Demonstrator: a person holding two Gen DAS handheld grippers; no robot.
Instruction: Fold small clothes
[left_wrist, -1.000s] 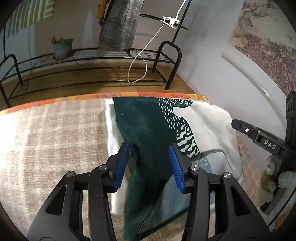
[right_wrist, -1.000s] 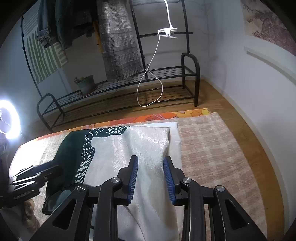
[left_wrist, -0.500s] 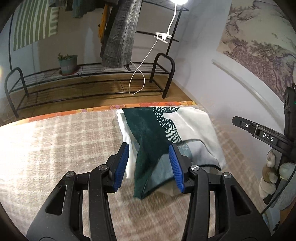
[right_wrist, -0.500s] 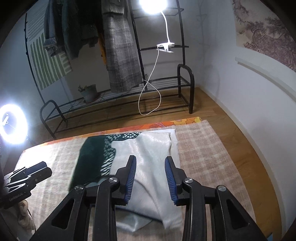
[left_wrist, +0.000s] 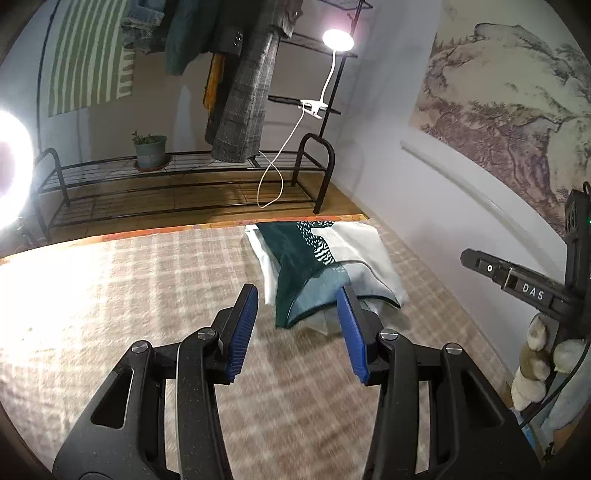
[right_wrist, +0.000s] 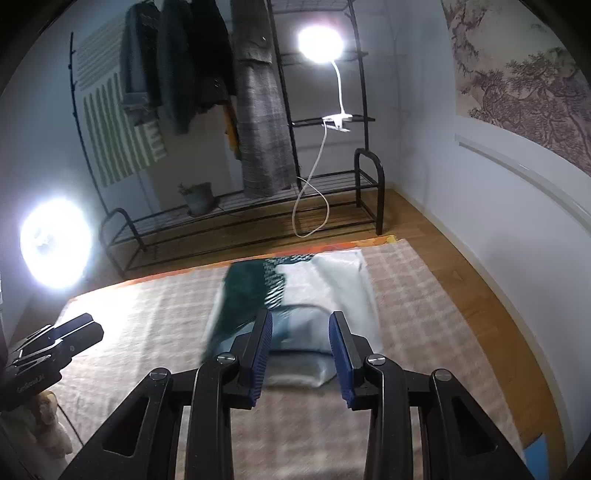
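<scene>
Both grippers empty, jaws apart, nothing between the blue pads.

Left gripper (left_wrist: 299, 328): held above the checked blanket (left_wrist: 129, 295), clear of the cloth. The folded garment (left_wrist: 317, 266) sits ahead and slightly right of it, near the far edge of the blanket. Its right pad overlaps the garment's near corner in the picture; contact cannot be told.

Right gripper (right_wrist: 301, 350): also raised, lined up on the near end of the garment (right_wrist: 295, 295). That view is motion-blurred, so edge detail is soft.

Garment: white and dark teal with a white dash pattern where the two colours meet. It lies folded into a compact bundle, long axis running near to far. A lighter blue-grey layer is turned over at the near end, with a dark trimmed edge showing. A white layer sticks out along the left side under the teal part.

Right gripper body shows at the right edge of the left view, gloved hand (left_wrist: 539, 365) under it. Left gripper body shows at the left edge of the right view.

Background: black metal rack (left_wrist: 177, 173) beyond the blanket on wood floor, potted plant (left_wrist: 149, 149) on it, clothes hanging above, clip lamp (right_wrist: 319, 40) lit, ring light (right_wrist: 55, 247) on the left.
</scene>
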